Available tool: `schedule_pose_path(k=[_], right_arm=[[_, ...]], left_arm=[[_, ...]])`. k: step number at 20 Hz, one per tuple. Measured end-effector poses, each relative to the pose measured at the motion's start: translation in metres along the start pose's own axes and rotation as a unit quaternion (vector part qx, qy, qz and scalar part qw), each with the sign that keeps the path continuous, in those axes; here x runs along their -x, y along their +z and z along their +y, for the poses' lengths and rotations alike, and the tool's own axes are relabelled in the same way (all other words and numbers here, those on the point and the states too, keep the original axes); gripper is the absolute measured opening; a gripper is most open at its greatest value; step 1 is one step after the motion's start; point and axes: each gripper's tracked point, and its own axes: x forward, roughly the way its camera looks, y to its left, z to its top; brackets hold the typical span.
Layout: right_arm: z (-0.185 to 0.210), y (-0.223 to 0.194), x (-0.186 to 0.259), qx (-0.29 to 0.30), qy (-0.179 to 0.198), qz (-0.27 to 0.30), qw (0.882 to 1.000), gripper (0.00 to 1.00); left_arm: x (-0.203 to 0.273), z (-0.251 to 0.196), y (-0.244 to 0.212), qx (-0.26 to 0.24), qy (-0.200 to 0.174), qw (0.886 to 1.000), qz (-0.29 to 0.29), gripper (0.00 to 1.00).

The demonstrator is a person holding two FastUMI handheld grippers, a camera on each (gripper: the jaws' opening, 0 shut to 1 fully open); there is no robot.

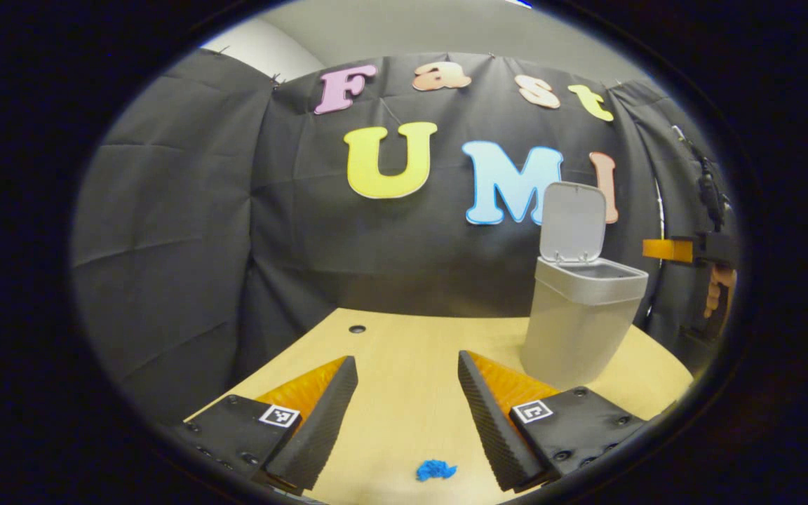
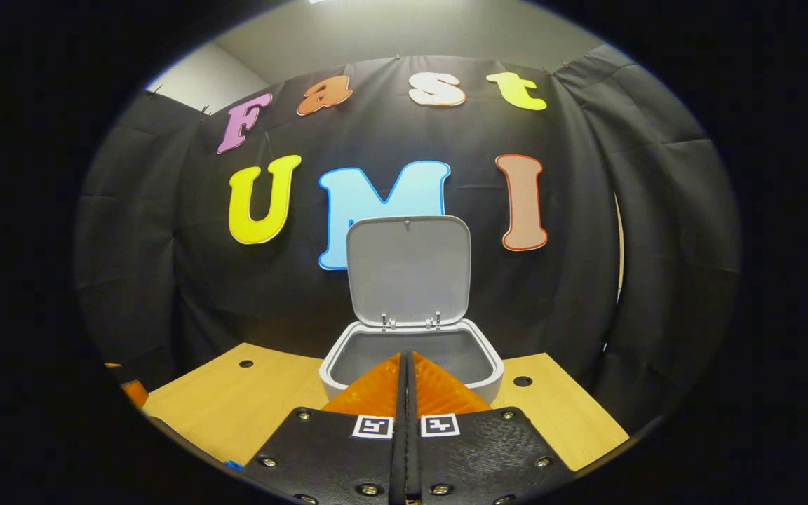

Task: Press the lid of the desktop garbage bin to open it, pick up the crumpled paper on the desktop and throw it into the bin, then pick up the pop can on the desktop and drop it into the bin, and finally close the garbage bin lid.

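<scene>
One garbage bin (image 1: 581, 319), lid (image 1: 573, 221) standing upright and open, sits on the wooden desktop (image 1: 404, 351) toward its right side in the left gripper view. One small blue crumpled scrap (image 1: 435, 470) lies on the desktop low between the left gripper (image 1: 404, 372) fingers, not touching either; cannot tell if it's the paper. Left gripper jaws spread wide, nothing between them. Right gripper (image 2: 405, 359) jaws pressed together, nothing held, tips just in front of the bin's open mouth in the right gripper view. It also appears at the right edge of the left gripper view, level with the bin rim, with a hand (image 1: 719, 287) behind it. Two holes (image 2: 245, 364) in the desktop flank the bin. Each gripper carries two square black-and-white marker tags (image 2: 372, 426); no readable writing or brand.
</scene>
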Motion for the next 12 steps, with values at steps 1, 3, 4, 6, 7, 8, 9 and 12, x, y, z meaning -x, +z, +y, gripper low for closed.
schedule_pose_path(k=[1,3,4,6,7,8,9,12], right_arm=[[0.002,0.001,0.005,0.011,-0.002,-0.005,1.0,0.0],[0.012,0.001,0.015,0.01,0.004,-0.012,1.0,0.0],[0.018,0.004,0.021,0.006,0.011,-0.019,1.0,0.0],[0.028,0.006,0.031,0.015,0.015,-0.033,0.999,0.0],[0.029,0.006,0.035,0.023,0.014,-0.037,0.999,0.0],[0.031,0.005,0.038,0.029,0.014,-0.036,0.999,0.02],[0.033,0.002,0.043,0.028,0.017,-0.034,0.999,0.03],[0.037,-0.004,0.05,0.021,0.022,-0.027,0.999,0.16]], left_arm=[[-0.001,-0.004,-0.013,-0.008,-0.01,1.0,0.018,0.96],[-0.004,-0.009,-0.037,-0.028,-0.024,0.998,0.048,0.94],[-0.005,-0.014,-0.05,-0.031,-0.036,0.997,0.063,0.96],[-0.009,-0.02,-0.071,-0.038,-0.051,0.994,0.088,0.92],[-0.013,-0.023,-0.079,-0.045,-0.058,0.992,0.099,0.95],[-0.017,-0.025,-0.087,-0.052,-0.065,0.991,0.109,0.99],[-0.021,-0.026,-0.095,-0.057,-0.071,0.989,0.12,0.95],[-0.027,-0.028,-0.128,-0.059,-0.092,0.981,0.159,0.99]])
